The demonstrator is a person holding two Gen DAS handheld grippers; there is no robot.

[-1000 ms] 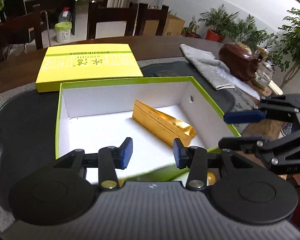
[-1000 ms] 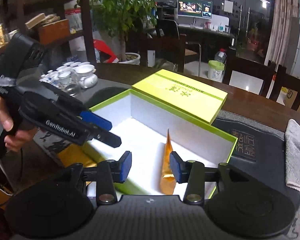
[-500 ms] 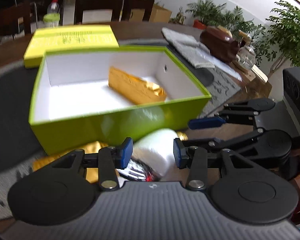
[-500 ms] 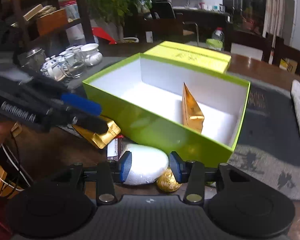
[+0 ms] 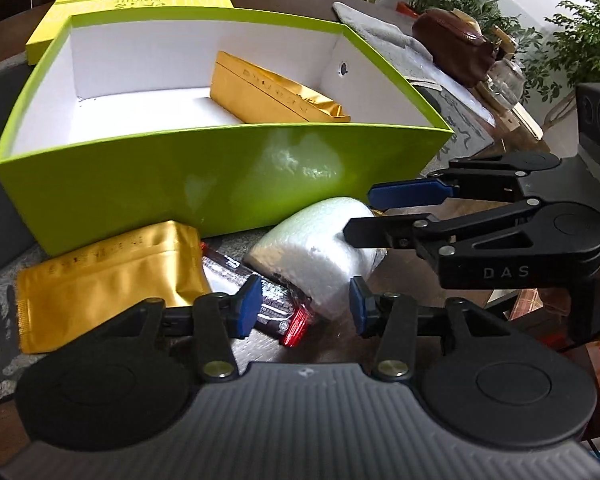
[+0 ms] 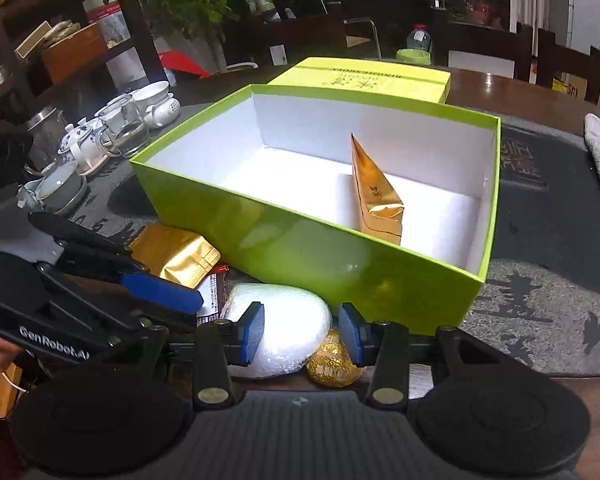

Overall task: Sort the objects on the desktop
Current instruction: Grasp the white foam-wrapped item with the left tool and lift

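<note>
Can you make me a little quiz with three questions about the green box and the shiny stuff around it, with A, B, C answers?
1. Where is the white foam lump?
A. inside the green box
B. on the table in front of the green box
C. on top of the yellow lid

2. How many gold packets lie inside the green box?
A. one
B. three
C. none

3. What is the right gripper doing?
A. squeezing the gold foil ball
B. holding a teacup
C. open, holding nothing

Answers:
1. B: the lump rests outside the box's near wall, beside the gold foil ball.
2. A: only one gold packet stands in the box; another gold pouch lies outside.
3. C: its blue pads stand apart with nothing clamped between them.
</note>
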